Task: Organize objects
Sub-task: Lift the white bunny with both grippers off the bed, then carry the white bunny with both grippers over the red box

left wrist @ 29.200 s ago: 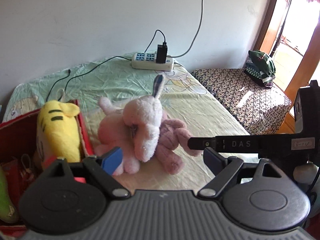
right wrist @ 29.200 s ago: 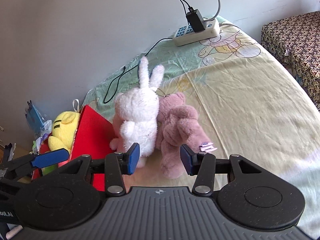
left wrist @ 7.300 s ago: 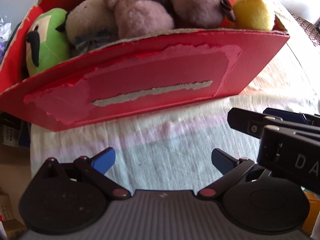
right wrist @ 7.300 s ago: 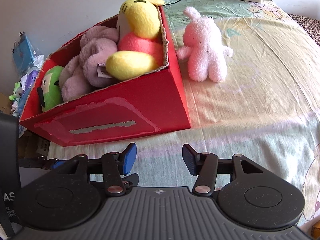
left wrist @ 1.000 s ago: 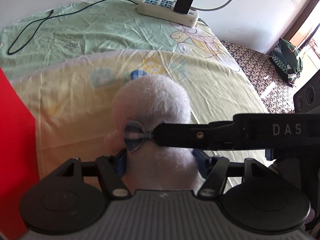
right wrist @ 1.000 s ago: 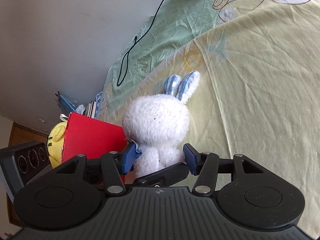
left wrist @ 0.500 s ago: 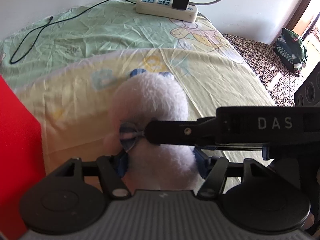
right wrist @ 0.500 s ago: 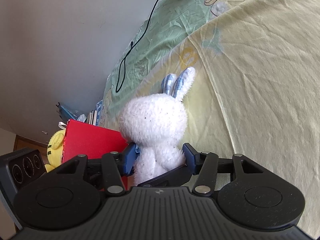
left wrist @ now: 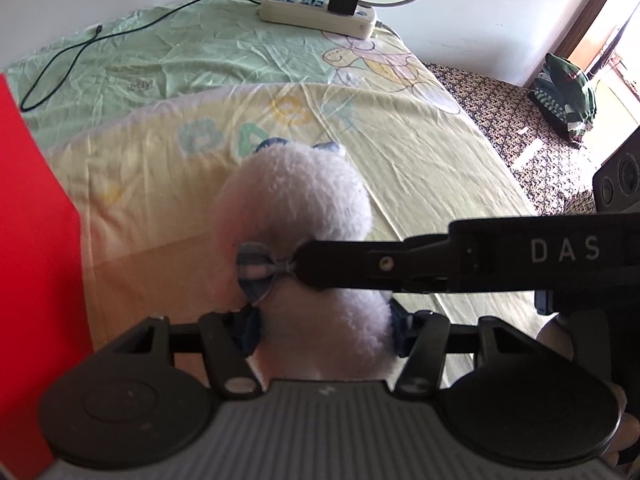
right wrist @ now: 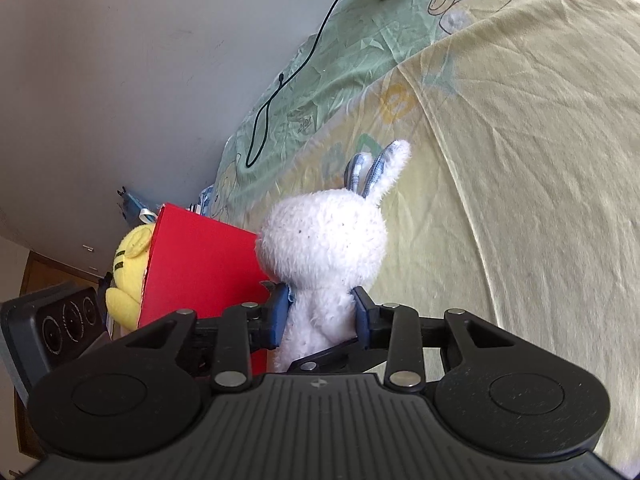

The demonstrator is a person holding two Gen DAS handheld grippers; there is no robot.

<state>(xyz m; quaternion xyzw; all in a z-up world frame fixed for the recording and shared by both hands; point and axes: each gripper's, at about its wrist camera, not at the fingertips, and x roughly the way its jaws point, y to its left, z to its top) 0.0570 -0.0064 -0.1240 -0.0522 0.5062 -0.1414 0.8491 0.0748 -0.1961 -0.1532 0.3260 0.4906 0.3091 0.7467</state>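
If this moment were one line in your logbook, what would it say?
step: bunny to box | left gripper: shut on bunny | right gripper: shut on bunny | red box: beside bunny, holds yellow toy

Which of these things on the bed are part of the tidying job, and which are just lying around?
Part of the job:
- white plush rabbit, gripped by both the left gripper and the right gripper
- red box
- yellow plush in the box

Just lying about:
- power strip with charger
- black cable
- green bundle on the patterned cover
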